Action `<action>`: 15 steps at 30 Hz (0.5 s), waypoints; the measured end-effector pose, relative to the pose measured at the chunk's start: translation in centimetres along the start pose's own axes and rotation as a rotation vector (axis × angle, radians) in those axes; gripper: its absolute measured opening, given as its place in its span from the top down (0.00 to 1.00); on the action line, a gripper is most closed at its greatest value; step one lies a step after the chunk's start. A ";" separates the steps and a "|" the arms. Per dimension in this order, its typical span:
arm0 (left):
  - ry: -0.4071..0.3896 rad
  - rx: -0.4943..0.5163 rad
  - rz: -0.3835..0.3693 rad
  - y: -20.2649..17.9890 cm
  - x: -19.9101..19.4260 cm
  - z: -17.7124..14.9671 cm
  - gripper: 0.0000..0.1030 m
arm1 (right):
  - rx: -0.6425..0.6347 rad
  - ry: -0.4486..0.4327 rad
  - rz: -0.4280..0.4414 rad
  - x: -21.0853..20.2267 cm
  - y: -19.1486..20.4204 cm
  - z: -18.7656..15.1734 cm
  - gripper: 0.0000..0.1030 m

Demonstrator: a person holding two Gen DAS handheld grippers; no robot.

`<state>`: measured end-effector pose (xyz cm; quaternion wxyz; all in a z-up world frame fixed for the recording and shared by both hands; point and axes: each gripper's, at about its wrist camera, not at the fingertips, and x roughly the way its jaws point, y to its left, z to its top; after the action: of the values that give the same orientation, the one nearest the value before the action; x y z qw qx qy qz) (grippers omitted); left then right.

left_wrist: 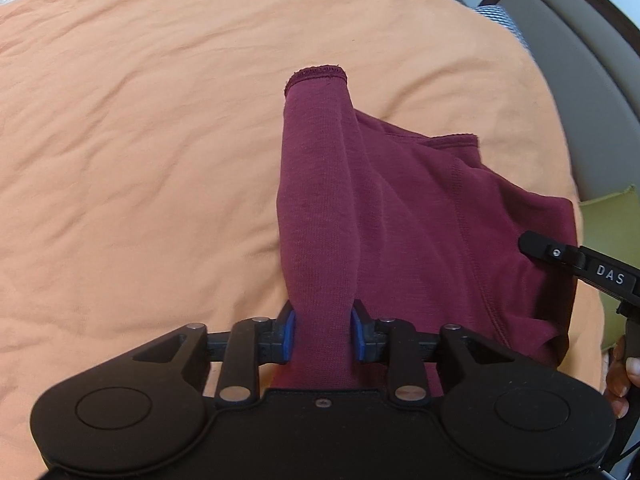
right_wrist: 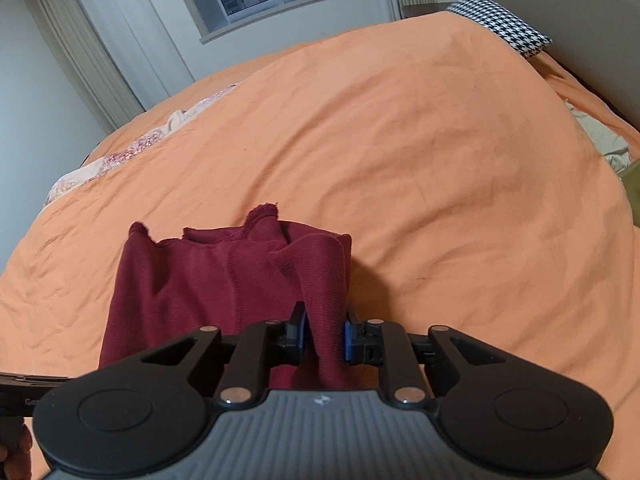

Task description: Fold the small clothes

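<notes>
- The maroon garment point(left_wrist: 400, 208) is off the flat and held up over the orange bedspread point(left_wrist: 140, 140), a small knit piece with stitched seams and a raw-looking hem at the far end; its far part trails down onto the bed.
- The left gripper point(left_wrist: 323, 330) is clenched on a rolled or bunched strip of the garment, the cloth passing between its blue pads point(left_wrist: 289, 334) and running away from the camera to a hemmed opening.
- The right gripper point(right_wrist: 325, 336) is likewise clamped on a fold of the same garment point(right_wrist: 224, 280), with the cloth pinched between its pads and the rest hanging to its left.
- Judged from this, the step in hand is the lift-and-spread: both ends are grasped, the piece is not yet laid flat and no clean fold shows.
- The next move probably calls for drawing the two grippers apart to take out the bunching, then lowering the cloth onto the bedspread so that an edge lies straight (a knit this soft will likely sag and twist if one side leads).
- Writing: the right tool, seen at the edge of the left wrist view, carries the letters "DAS" point(left_wrist: 610, 275) in white; a partial word beginning "Ge" shows on the tool at the lower left of the right wrist view, the rest cut off.
- A houndstooth pillow point(right_wrist: 500, 20) lies at the far corner of the bed, well apart from the work.
</notes>
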<state>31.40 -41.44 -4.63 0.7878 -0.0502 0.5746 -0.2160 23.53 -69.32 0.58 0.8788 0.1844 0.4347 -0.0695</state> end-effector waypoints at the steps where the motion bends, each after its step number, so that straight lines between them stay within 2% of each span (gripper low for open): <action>1: 0.006 -0.002 0.017 0.0 -0.1 0.1 0.64 | 0.005 0.002 -0.008 0.1 -0.3 0.1 0.76; 2: 0.007 -0.004 0.033 0.1 -0.3 0.1 0.62 | 0.010 0.003 -0.013 0.1 -0.3 0.1 0.71; 5: -0.008 -0.006 0.038 0.0 -1.3 0.3 0.46 | 0.016 -0.004 -0.030 -0.1 -0.5 0.2 0.66; 7: -0.019 -0.007 0.034 0.0 -2.0 0.2 0.30 | 0.002 -0.012 -0.044 -0.6 -0.4 0.0 0.64; 9: -0.044 0.004 0.037 0.0 -3.1 0.0 0.23 | -0.018 -0.017 -0.068 -1.0 -0.4 0.0 0.50; 10: -0.055 0.012 0.048 0.1 -3.6 -0.1 0.17 | -0.027 -0.021 -0.081 -1.2 -0.5 -0.1 0.47; 13: -0.084 0.035 0.096 0.4 -5.0 -0.5 0.07 | -0.036 -0.039 -0.110 -2.1 -0.7 -0.5 0.37; 15: -0.109 0.045 0.120 0.6 -6.1 -0.9 0.06 | -0.034 -0.069 -0.122 -3.1 -0.8 -0.9 0.27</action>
<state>29.27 -38.36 0.25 0.8304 -0.0094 0.5279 -0.1782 20.74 -69.88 2.36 0.8904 0.1401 0.4156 -0.1218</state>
